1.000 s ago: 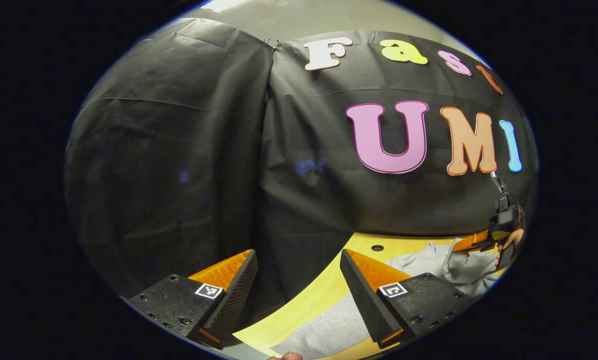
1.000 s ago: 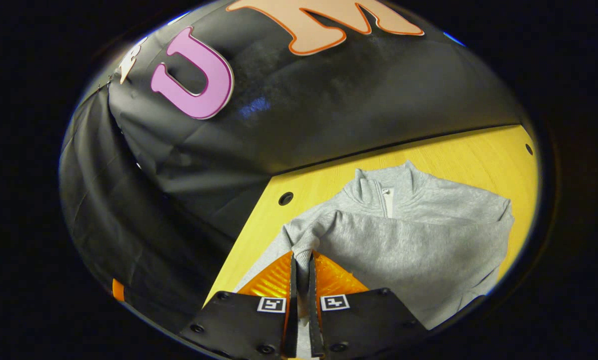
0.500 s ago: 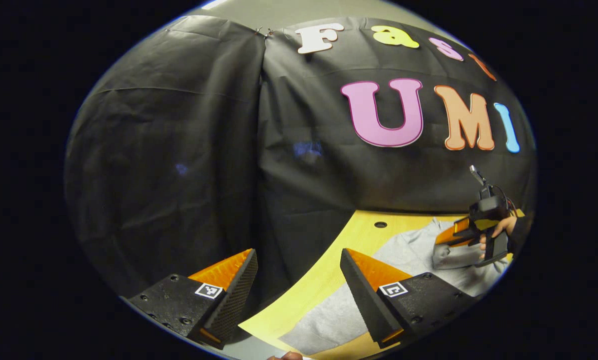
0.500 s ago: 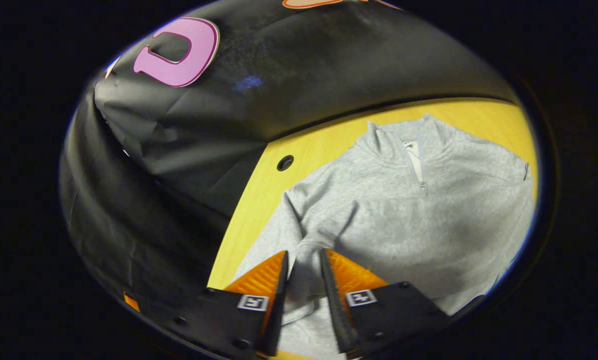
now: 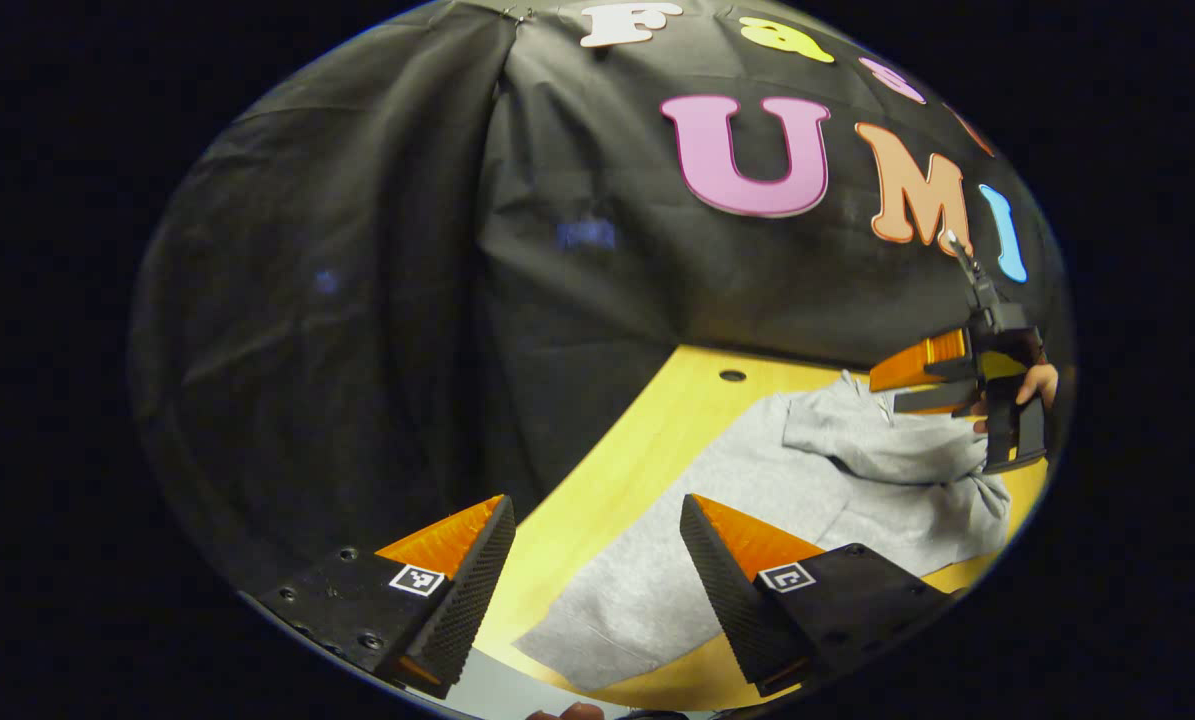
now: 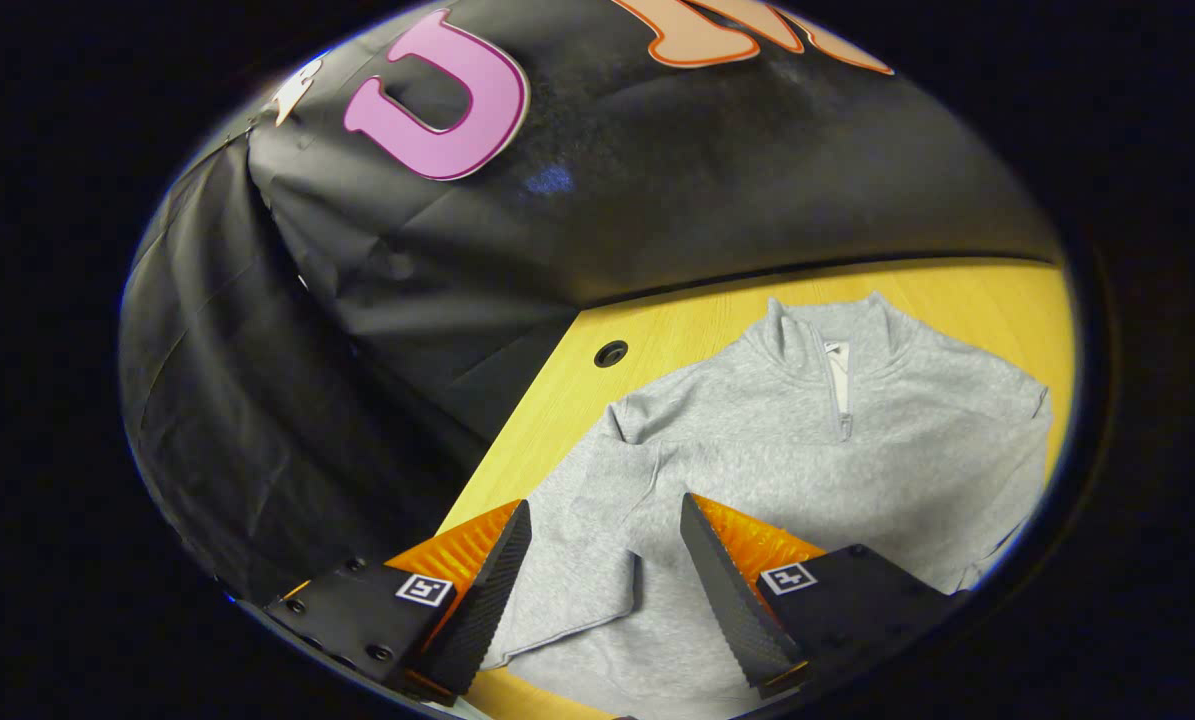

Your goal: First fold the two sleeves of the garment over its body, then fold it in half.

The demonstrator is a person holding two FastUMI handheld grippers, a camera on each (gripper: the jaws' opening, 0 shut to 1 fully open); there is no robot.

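Sweatshirt (image 6: pixel 817 450) lies on the worktop (image 6: pixel 977 290) with one sleeve (image 6: pixel 597 560) folded over; both claws (image 6: pixel 597 590) gape empty (second sleeve probably next).

yellow wooden table (image 6: pixel 967 290), round hole (image 6: pixel 611 353); black cloth wall (image 5: pixel 357 300)

This is a staged recording booth, not a lived-in room. Black cloth (image 6: pixel 657 220) hangs in creased panels as the wall ahead of the right gripper (image 6: pixel 602 560), closing off two sides. Below it runs a yellow wood-grain counter (image 6: pixel 957 300) with a round hole (image 6: pixel 611 353) drilled near its corner. A grey garment (image 6: pixel 807 450) lies spread flat on that counter just beyond the gripper.
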